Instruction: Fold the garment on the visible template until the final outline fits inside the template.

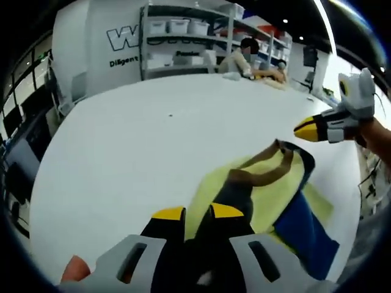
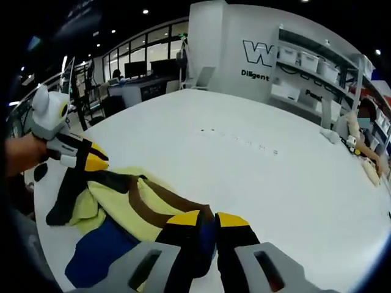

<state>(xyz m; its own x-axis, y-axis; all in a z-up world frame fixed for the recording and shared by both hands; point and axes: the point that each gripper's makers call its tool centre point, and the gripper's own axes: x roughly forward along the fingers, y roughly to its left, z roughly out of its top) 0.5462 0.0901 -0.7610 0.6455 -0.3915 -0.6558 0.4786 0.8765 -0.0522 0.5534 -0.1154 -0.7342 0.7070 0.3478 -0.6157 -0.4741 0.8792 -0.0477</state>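
The garment point(image 2: 131, 210), yellow, blue, brown and black, stretches lengthwise between the two grippers, sagging onto the white table point(image 2: 256, 165) in between. The right gripper point(image 2: 208, 221) is clenched on its brown-and-blue end; the left gripper point(image 1: 197, 213) pinches the dark fabric at the opposite end. Storage shelves point(image 1: 183, 36) stand beyond the table.

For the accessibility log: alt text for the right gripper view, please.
The right gripper pinches a blue edge of a yellow, brown and blue garment on a white table, while the left gripper holds its dark far end.
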